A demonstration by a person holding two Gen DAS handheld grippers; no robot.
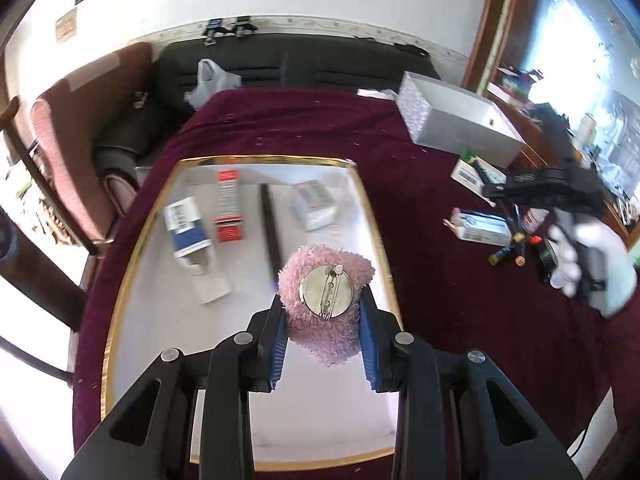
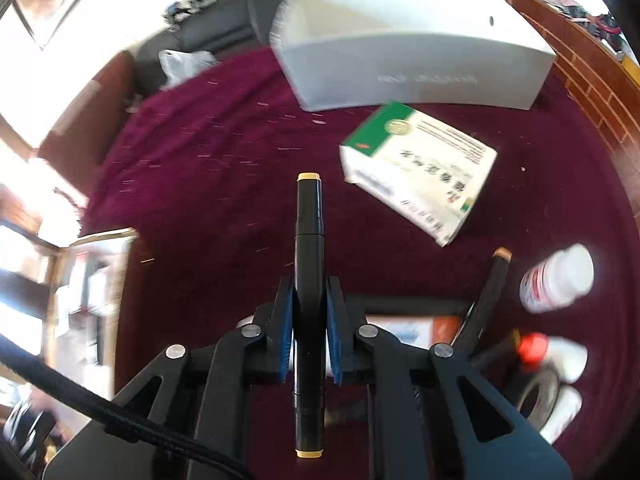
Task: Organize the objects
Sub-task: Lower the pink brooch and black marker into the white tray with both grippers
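My left gripper (image 1: 323, 308) is shut on a fluffy pink brooch (image 1: 325, 300) with a round metal pin back, held above the white gold-rimmed tray (image 1: 256, 336). In the tray lie a blue-white box (image 1: 186, 226), a red-white box (image 1: 229, 206), a black stick (image 1: 270, 226) and a small pale box (image 1: 314, 204). My right gripper (image 2: 309, 300) is shut on a black marker (image 2: 309, 280) with tan caps, held above the maroon cloth. It also shows in the left wrist view (image 1: 568, 192), held by a white-gloved hand at the right.
A large white box (image 2: 412, 44) stands at the back. A green-white medicine box (image 2: 420, 168), a white bottle (image 2: 558, 280), another black marker (image 2: 488, 300), a red-capped item (image 2: 532, 346) and a black ring (image 2: 538, 394) lie on the cloth (image 2: 208, 168). Chair and dark sofa stand beyond the table.
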